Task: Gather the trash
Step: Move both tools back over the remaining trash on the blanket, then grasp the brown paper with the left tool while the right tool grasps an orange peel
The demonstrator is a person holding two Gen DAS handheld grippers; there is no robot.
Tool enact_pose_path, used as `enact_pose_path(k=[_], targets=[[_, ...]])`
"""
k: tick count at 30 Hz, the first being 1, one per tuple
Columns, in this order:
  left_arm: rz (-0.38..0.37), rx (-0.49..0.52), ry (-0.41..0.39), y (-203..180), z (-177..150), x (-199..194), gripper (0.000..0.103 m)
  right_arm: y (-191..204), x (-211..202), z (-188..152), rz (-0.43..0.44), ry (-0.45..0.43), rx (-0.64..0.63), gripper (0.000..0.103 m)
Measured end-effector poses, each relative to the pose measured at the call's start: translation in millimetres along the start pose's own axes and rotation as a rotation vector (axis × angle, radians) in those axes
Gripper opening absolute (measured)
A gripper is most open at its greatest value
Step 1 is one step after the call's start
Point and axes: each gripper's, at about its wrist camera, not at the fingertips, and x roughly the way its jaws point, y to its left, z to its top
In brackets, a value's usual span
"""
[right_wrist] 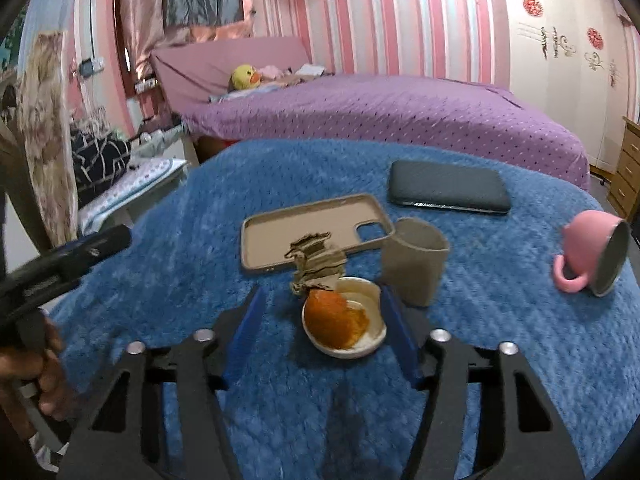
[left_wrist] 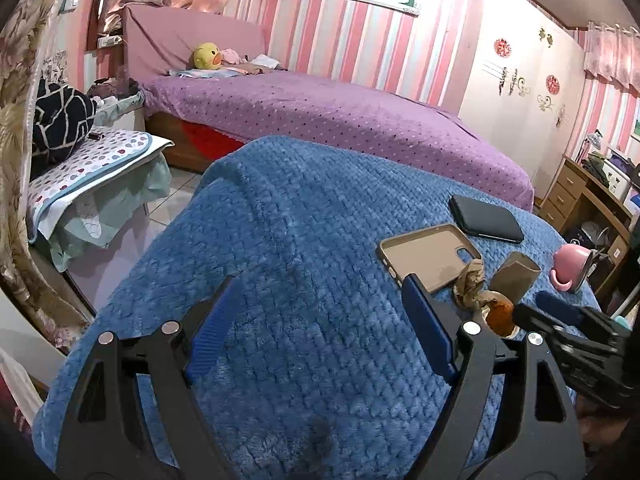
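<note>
Right wrist view: orange peel (right_wrist: 335,318) in white dish (right_wrist: 372,292) lies between wide-open, empty right gripper (right_wrist: 324,320) jaws.

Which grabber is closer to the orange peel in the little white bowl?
Right. The right gripper is open with its fingers on either side of the white bowl holding the orange peel. The left gripper hovers open over bare blue blanket, off to the peel's left.
</note>
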Motion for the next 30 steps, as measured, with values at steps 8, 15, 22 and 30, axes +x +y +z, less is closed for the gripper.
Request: enact_pose_path(k=[8, 15, 22, 30], targets=[[-0.055, 0.052, 0.003, -28, -3, 5, 0.08, -8, 21, 0, 0.019, 0.041, 0.031, 0.016], [-0.13, 0.126, 0.022, -76, -7, 18, 0.08, -39, -51, 18, 0.019, -0.153, 0.046, 0.015], [-0.201, 0.121, 0.066, -124, 2, 54, 0.08, -93, -66, 17, -0.035, -0.138, 0.101, 0.015], [-0.16, 0.195, 0.192, -156, -8, 96, 0.023, -122, -78, 16, -0.048, -0.139, 0.121, 0.015]])
